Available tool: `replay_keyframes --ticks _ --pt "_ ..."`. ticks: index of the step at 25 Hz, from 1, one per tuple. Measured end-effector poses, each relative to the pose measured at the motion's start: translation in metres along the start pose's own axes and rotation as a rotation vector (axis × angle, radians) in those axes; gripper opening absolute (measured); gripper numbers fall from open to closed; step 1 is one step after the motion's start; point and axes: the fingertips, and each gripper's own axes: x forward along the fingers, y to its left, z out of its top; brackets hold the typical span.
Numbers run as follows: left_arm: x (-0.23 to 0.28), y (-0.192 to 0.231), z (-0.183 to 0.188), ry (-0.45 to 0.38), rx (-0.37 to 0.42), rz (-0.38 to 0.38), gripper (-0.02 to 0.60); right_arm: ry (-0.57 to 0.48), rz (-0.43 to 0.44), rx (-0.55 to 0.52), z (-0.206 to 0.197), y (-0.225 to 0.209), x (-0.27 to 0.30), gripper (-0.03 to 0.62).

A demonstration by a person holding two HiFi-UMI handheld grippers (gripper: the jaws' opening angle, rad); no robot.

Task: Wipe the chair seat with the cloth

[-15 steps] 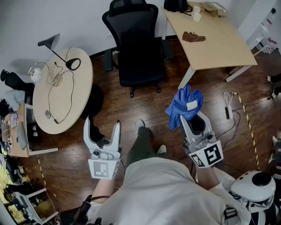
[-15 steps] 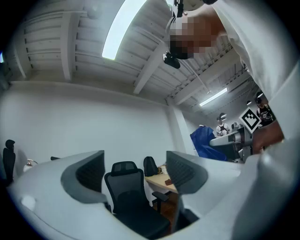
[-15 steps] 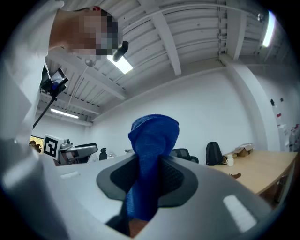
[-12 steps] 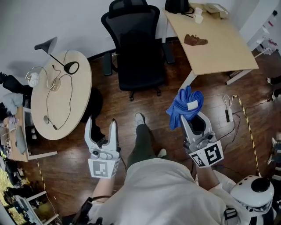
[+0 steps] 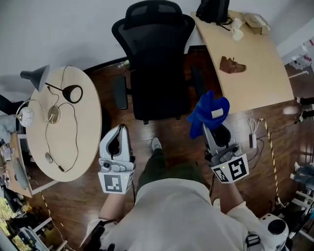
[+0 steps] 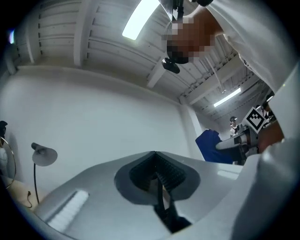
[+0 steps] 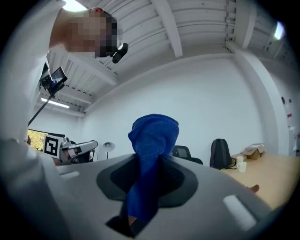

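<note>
My right claw [image 5: 211, 128] is shut tight on the blue cloth [image 5: 208, 109]. The cloth pokes up from between the two jaws in a soft bunch. It has a small white tag [image 5: 216, 113] on it. In the right gripper view the cloth [image 7: 152, 154] fills the gap between the jaws.

My left claw [image 5: 120, 131] is shut too. In the left gripper view its jaws are pressed together and there is nothing in them.

I hold both claws up over the brown wood floor [image 5: 122, 105], in front of the black chair [image 5: 156, 29]. The cloth is not on the chair seat [image 5: 159, 95]. It is up in the air, just by the front right corner of the seat. My left claw is near the front left corner of the seat, close to the right edge of the round table [image 5: 73, 137]. A black lamp [image 5: 37, 78] stands at the far edge of that table. A long desk [image 5: 250, 83] is off to the right, with a black bag [image 5: 213, 10] at its far left corner.
</note>
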Motion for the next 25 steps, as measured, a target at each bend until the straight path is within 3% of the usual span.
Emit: replay_keyframes --ticks 4,6,8,12,16,21,25 --pt "0.065 0.034 -0.042 0.051 0.051 -0.044 0.048 0.08 0.007 0.036 -0.034 -0.049 0.08 0.11" --pt "0.094 0.041 -0.074 0.089 0.067 -0.074 0.048 0.161 -0.005 0.09 -0.085 -0.083 0.117 0.11" --pt "0.128 0.046 -0.129 0.119 0.057 -0.076 0.049 0.256 -0.022 0.151 -0.175 -0.129 0.164 0.109" --pt "0.179 0.07 -0.255 0.181 0.011 -0.022 0.049 0.481 -0.055 0.272 -0.424 -0.196 0.27 0.107" --pt "0.205 0.117 -0.317 0.279 -0.043 0.063 0.049 0.801 -0.118 0.367 -0.631 -0.211 0.346 0.105" --pt "0.168 0.145 -0.384 0.318 -0.055 0.096 0.048 1.072 -0.019 0.355 -0.798 -0.192 0.407 0.101" --pt "0.151 0.139 -0.416 0.333 -0.072 0.072 0.048 1.215 0.024 0.345 -0.862 -0.184 0.423 0.102"
